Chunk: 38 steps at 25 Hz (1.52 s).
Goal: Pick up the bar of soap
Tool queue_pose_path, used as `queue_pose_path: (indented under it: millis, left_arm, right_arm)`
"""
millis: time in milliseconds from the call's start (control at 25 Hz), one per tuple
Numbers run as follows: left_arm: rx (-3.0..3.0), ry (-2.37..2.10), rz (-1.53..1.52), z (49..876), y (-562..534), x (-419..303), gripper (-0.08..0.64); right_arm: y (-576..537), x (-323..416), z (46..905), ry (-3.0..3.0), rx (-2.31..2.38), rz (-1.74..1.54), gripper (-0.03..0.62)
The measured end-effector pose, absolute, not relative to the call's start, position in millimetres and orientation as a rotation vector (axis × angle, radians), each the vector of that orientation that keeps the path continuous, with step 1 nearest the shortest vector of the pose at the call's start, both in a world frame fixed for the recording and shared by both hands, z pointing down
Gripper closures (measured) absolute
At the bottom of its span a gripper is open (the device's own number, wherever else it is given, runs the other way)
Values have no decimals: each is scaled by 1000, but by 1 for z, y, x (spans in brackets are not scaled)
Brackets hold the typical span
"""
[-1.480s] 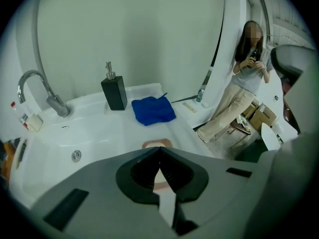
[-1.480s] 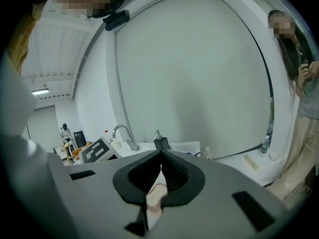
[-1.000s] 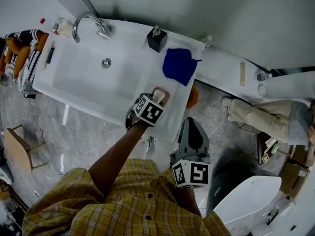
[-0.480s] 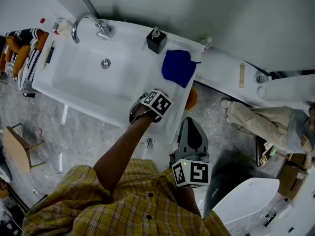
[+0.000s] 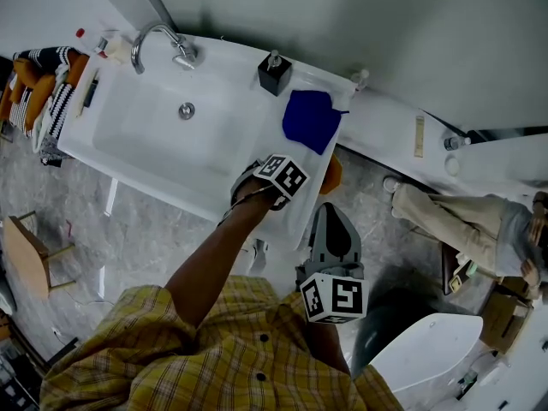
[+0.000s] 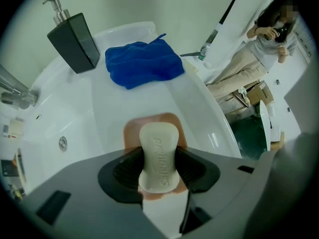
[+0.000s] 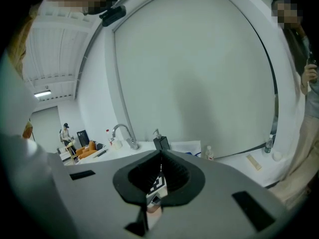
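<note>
The left gripper view shows the left claw (image 6: 158, 159) spread, its ribbed black pads flanking the bar of soap (image 6: 158, 141) without visibly pressing it. The jaws have just been opening. The soap is cream, waisted and embossed with lettering. It lies in a glossy orange-brown soap dish (image 6: 155, 119) on the white sink's (image 6: 202, 114) flat rim. Beyond lie a crumpled blue cloth (image 6: 142, 63) and a square black pump dispenser (image 6: 75, 41). The head view hides the soap under the left marker cube (image 5: 282, 176); one second earlier its end showed beside the cube. The right claw (image 7: 160, 156) is pressed together and empty.
</note>
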State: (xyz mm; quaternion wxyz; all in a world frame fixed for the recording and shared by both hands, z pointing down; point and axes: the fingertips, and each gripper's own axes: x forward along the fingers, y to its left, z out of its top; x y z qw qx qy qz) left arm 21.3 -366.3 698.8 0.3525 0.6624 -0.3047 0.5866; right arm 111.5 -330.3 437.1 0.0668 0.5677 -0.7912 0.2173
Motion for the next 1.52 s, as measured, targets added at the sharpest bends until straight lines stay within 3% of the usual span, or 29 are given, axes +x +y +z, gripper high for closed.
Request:
queue_pose_path:
  millis: [520,1160,1520]
  left_arm:
    - [1913,-957,1174,617,-365,25,356]
    - [2475,-1421,467,393,-370,19,356]
    - [2603,-1670,94,329,-329,7,356]
  right_arm:
    - [-322,112,415,-2407,1720,564,571]
    - [-318,103,367,-2466,1757,417,571]
    - [-310,96,350,-2495,1757,366,571]
